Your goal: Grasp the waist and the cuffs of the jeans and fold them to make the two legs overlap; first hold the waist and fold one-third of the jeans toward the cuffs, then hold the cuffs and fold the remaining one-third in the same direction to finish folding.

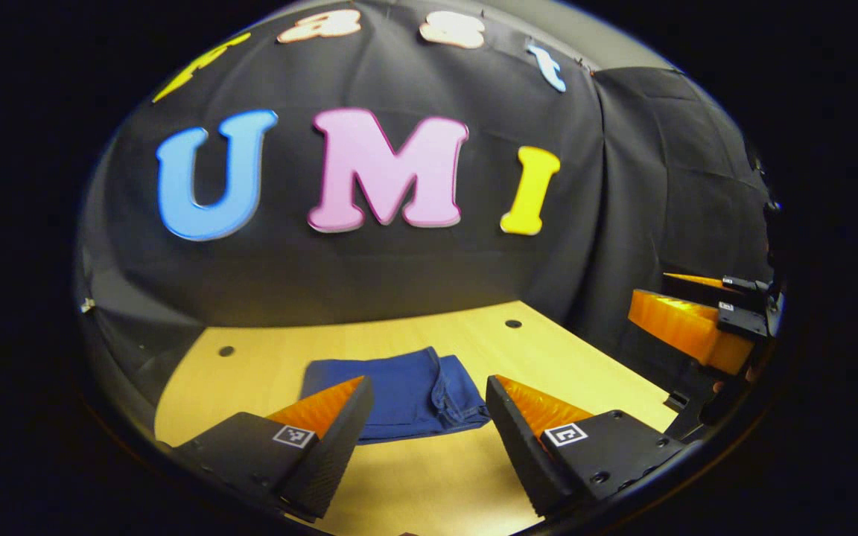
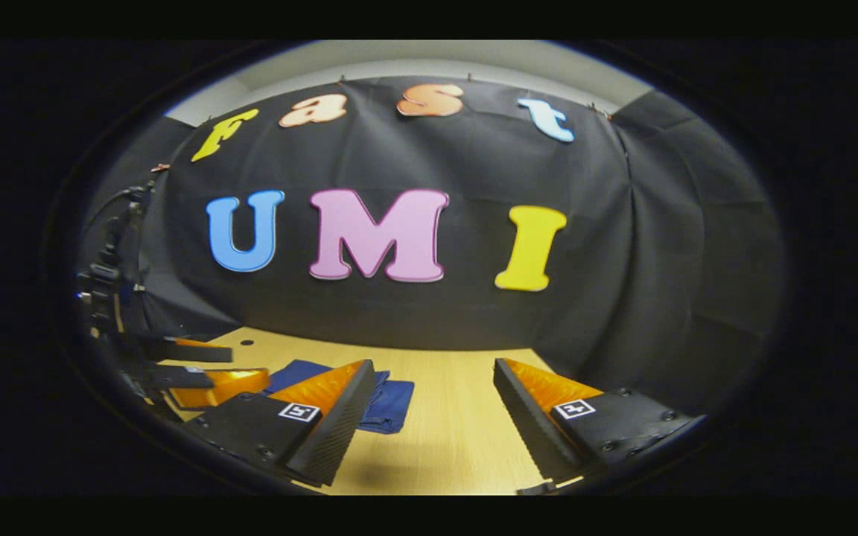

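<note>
A: In the left gripper view the left gripper [image 1: 429, 417] hung spread, empty, above the jeans [image 1: 407, 394], a compact bundle on the table [image 1: 585, 357].

B: Right gripper view: right gripper [image 2: 433, 417] spread too (folding looked finished); next, probably just withdraw.

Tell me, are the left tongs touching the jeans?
Apart. In the left gripper view the left tongs stand open, raised above the table, and the folded jeans lie flat beyond the tips, nothing between them.
</note>
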### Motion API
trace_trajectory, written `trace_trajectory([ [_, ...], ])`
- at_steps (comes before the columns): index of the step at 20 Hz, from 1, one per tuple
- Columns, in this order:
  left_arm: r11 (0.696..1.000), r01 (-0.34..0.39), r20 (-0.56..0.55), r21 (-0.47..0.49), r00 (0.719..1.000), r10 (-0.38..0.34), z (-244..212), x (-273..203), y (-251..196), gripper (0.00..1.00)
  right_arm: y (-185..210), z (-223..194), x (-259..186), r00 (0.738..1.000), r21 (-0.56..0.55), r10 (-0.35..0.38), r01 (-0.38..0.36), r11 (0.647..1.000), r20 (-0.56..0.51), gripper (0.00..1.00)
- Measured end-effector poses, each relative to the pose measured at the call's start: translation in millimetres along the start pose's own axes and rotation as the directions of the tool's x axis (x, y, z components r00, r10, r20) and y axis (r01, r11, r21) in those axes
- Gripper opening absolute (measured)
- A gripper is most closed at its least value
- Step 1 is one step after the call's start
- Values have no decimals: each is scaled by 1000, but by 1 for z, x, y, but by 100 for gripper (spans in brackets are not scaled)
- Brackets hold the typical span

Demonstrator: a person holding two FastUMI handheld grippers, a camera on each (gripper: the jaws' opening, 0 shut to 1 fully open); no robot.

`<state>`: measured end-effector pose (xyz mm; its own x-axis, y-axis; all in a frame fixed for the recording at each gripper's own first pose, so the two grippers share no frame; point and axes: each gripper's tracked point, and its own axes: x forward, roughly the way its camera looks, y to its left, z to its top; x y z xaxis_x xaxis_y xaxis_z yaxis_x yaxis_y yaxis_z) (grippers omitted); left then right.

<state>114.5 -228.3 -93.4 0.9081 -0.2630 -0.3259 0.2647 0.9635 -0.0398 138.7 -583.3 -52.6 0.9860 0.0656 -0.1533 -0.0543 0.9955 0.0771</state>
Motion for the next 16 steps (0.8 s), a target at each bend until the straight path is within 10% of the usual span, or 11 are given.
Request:
trace_trajectory([
  [7, 994, -109, 130, -8, 986, 109, 18, -142, 32, 98, 84, 58, -88, 992, 39, 92, -96, 995, 88, 97],
  [16, 993, -113, 197, -31, 974, 117, 38, -188, 33, 96, 74, 93, -130, 987, -10, 73, -72, 997, 145, 97],
])
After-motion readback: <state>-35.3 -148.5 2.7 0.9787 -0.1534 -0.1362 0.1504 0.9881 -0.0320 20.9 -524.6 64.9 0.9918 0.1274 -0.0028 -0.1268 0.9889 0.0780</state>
